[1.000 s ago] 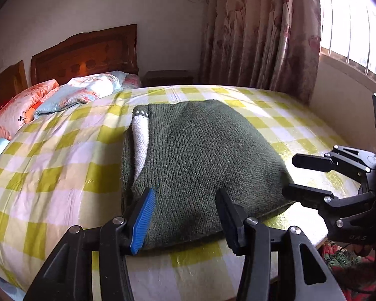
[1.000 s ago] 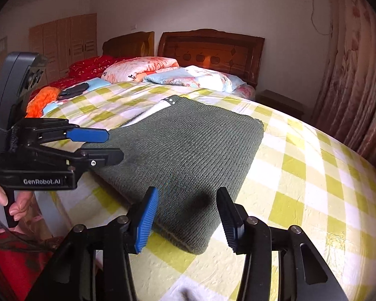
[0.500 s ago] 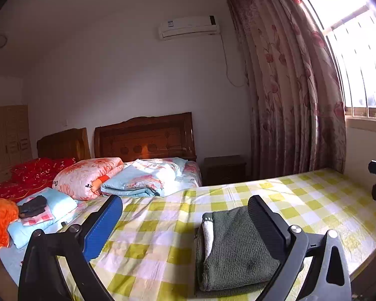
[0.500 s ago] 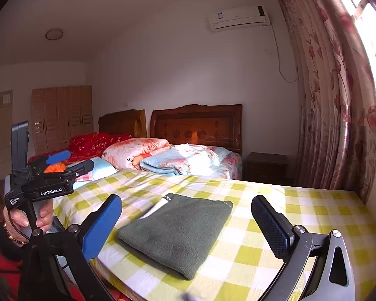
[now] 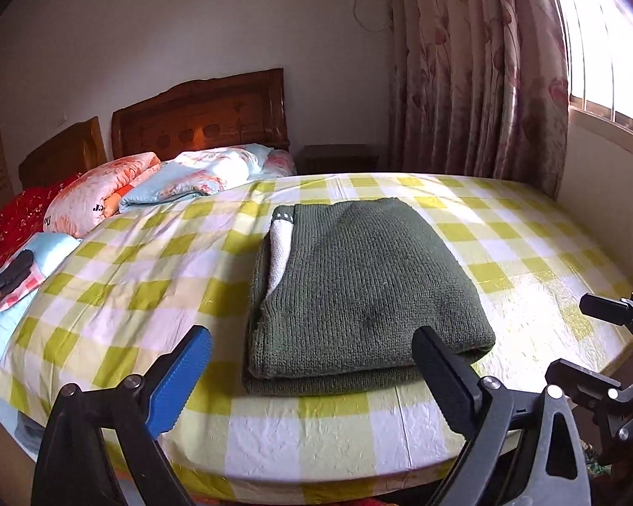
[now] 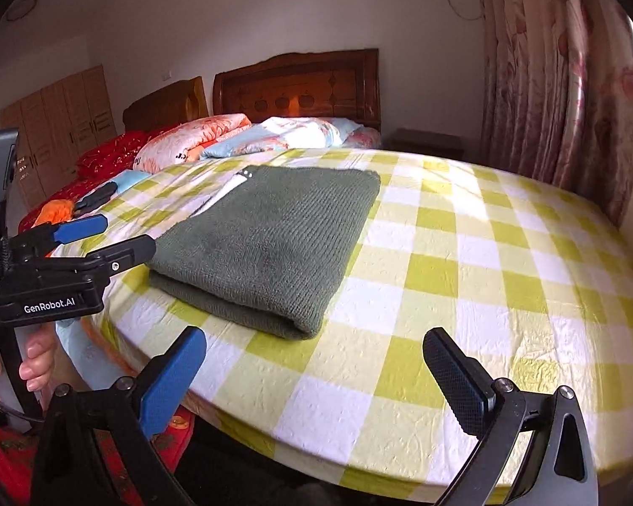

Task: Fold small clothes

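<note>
Blue ribbed rubber faces one finger and black pebbled rubber the other on the left gripper [image 5: 312,369], whose jaws have just been opening and now stand wide with nothing between them, just short of the near edge of the folded dark green knitted sweater [image 5: 358,291]. Seen from the right wrist, the same tool's black body carries the white lettering "GenRobot.AI", and a hand [image 6: 29,358] grips its handle. The right gripper [image 6: 316,373] has the same blue and black pads and is likewise spread wide and holds nothing, hovering over bare cloth to the right of the sweater. The sweater lies flat as a thick rectangle near the front edge of the bed, a white ribbed lining showing at its left fold. Under it spreads a wrinkled yellow-green and white checked bedsheet [image 5: 126,278]. Farther back lie a pink floral pillow [image 5: 101,194] with partly readable dark letters, a pale blue floral quilt [image 5: 198,173], a carved brown wooden headboard [image 5: 202,114] and rose-patterned curtains [image 5: 477,63].
</note>
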Motion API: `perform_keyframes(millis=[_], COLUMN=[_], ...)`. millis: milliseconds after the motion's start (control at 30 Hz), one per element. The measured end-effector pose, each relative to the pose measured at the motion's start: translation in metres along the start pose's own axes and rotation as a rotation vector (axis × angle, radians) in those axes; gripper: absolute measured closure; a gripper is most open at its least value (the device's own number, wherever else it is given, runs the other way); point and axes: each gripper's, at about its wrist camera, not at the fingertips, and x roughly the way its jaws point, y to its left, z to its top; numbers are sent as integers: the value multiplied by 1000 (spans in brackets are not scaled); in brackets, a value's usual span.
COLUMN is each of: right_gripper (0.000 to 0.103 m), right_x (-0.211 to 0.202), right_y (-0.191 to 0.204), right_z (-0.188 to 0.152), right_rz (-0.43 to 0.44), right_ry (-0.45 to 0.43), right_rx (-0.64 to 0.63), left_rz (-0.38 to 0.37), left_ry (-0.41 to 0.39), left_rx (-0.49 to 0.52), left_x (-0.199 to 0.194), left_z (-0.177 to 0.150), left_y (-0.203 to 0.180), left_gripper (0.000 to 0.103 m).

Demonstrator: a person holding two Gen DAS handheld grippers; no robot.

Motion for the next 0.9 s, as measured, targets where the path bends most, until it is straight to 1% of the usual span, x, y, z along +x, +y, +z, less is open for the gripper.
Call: perform_keyframes(millis=[133, 233, 367, 467, 900], right_gripper=[0, 0, 0, 0, 0], right_x=[-16, -23, -19, -16, -12], right_y=[17, 30, 41, 44, 31], right_z=[4, 4, 2, 0, 2], right_rz=[-44, -54, -55, -53, -48], right_ry=[-118, -164, -158, -150, -131], right_rx=[-102, -176, -235, -248, -187], left_rz=[6, 3, 1, -2, -9], left_ry=[-52, -61, -67, -69, -50], left_rx=[-7, 18, 47, 59, 31], left_x=[-8, -9, -8, -8, -3], left_z=[2, 1, 0, -1, -3], left_y=[2, -4, -11, -14, -9], left_gripper=[6, 5, 5, 5, 5])
